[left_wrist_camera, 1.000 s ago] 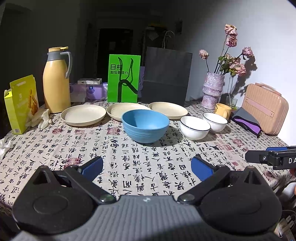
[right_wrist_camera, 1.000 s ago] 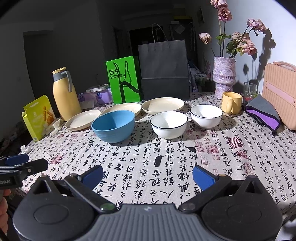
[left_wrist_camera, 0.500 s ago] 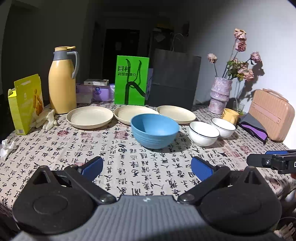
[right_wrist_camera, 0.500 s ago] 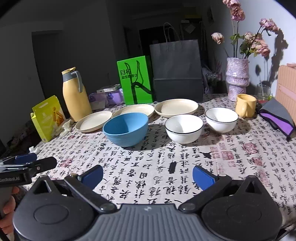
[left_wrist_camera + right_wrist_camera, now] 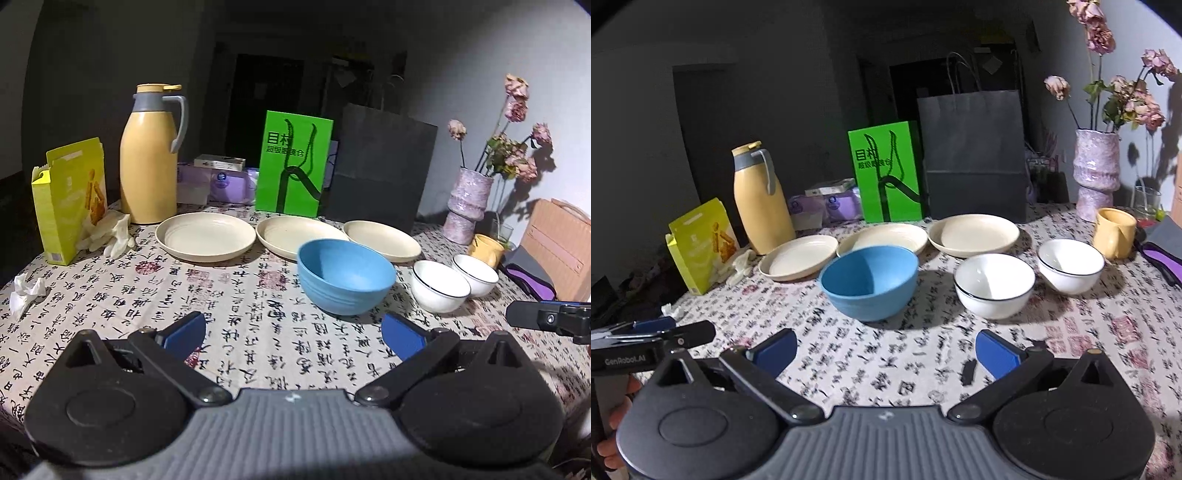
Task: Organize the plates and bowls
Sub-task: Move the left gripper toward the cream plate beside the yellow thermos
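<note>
Your left gripper [image 5: 293, 334] hangs over the near edge of the desk [image 5: 236, 332], its blue pads spread wide with nothing between them. Your right gripper [image 5: 886, 345] is just as wide apart and bare, also at the near edge.

Three cream plates sit in a row toward the far edge: the left plate [image 5: 205, 236] just in front of the yellow thermos [image 5: 149, 162], the middle plate [image 5: 295, 232] in front of the green card [image 5: 293, 168], the right plate [image 5: 382, 240] before the black paper bag [image 5: 380, 173]. The middle and right plates appear to touch or overlap at their rims.

The blue bowl [image 5: 345, 280] stands mid-desk, just in front of the middle plate. To its right, two white bowls [image 5: 993, 290] [image 5: 1070, 265] sit side by side, close together. A yellow mug [image 5: 1113, 232] stands behind them, near the vase [image 5: 1096, 168].
</note>
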`<state>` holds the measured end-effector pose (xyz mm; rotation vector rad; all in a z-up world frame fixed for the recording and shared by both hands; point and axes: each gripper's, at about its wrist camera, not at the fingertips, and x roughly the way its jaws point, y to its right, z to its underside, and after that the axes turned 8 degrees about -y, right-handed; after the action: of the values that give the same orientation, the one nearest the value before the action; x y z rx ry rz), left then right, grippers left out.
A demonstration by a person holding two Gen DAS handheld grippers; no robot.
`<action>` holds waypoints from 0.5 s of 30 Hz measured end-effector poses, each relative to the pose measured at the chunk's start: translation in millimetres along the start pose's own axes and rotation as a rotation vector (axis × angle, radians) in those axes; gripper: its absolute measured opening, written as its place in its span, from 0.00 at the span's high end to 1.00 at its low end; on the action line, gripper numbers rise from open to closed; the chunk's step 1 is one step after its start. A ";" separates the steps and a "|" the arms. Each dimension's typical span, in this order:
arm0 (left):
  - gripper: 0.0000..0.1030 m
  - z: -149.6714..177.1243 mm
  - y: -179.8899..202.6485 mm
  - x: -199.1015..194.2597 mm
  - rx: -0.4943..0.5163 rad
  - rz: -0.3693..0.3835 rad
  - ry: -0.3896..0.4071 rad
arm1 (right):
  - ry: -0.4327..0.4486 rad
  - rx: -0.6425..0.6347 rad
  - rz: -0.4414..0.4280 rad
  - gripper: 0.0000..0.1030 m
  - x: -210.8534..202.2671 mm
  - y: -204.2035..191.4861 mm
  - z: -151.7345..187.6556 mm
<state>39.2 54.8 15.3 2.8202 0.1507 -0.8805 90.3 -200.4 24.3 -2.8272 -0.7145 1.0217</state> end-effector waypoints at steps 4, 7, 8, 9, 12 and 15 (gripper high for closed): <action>0.00 -9.6 -10.6 1.3 -0.018 -0.005 0.008 | 0.013 -0.004 -0.023 0.00 7.8 -7.6 -9.7; 0.00 -16.8 -18.1 1.6 -0.031 -0.004 0.018 | 0.027 -0.017 -0.029 0.00 12.9 -15.4 -18.0; 0.00 -18.9 -20.3 1.7 -0.036 -0.005 0.021 | 0.029 -0.021 -0.028 0.00 15.3 -18.1 -21.3; 0.00 -21.1 -23.0 2.0 -0.043 -0.005 0.023 | 0.030 -0.025 -0.028 0.00 17.6 -20.4 -24.4; 0.00 -27.7 -30.6 3.1 -0.061 -0.008 0.030 | 0.030 -0.036 -0.037 0.00 25.8 -27.9 -33.1; 0.00 -35.6 -40.1 6.8 -0.085 -0.021 0.029 | 0.022 -0.046 -0.023 0.00 34.0 -36.8 -41.8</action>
<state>58.4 101.5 34.3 2.7587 0.2167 -0.8172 124.1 -148.3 44.2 -2.8572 -0.7767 0.9813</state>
